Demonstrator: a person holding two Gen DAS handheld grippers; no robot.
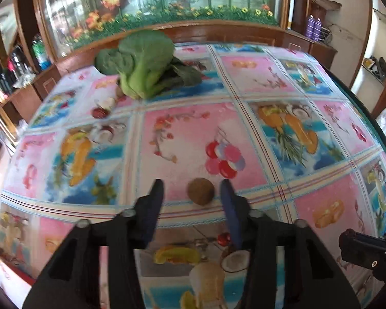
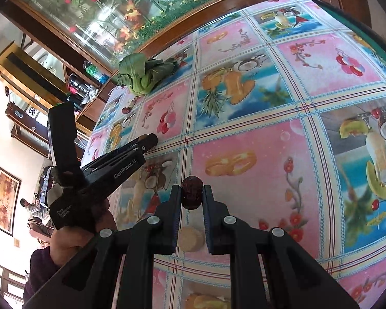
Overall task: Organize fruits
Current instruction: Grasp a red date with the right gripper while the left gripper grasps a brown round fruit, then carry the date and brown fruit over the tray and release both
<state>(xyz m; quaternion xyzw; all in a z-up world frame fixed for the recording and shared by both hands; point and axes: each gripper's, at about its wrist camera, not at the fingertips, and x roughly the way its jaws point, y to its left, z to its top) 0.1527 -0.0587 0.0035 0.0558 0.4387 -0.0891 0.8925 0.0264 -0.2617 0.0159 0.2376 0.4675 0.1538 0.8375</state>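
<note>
Right gripper [image 2: 191, 193] tilted down, clamping dark fruit [image 2: 191, 192]

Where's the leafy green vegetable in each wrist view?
Left wrist: leafy green vegetable top centre-left, at the table's far edge.
Right wrist: upper left, same far edge.
Shared landmark: the flower mural directly behind it.

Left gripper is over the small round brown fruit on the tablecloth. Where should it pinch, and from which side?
Pinch the small round brown fruit across its widest middle, coming down from above and the near side. It sits alone on the patterned tablecloth, already between the left gripper's open fingers, and its round shape would likely slip from an off-centre pinch.
</note>
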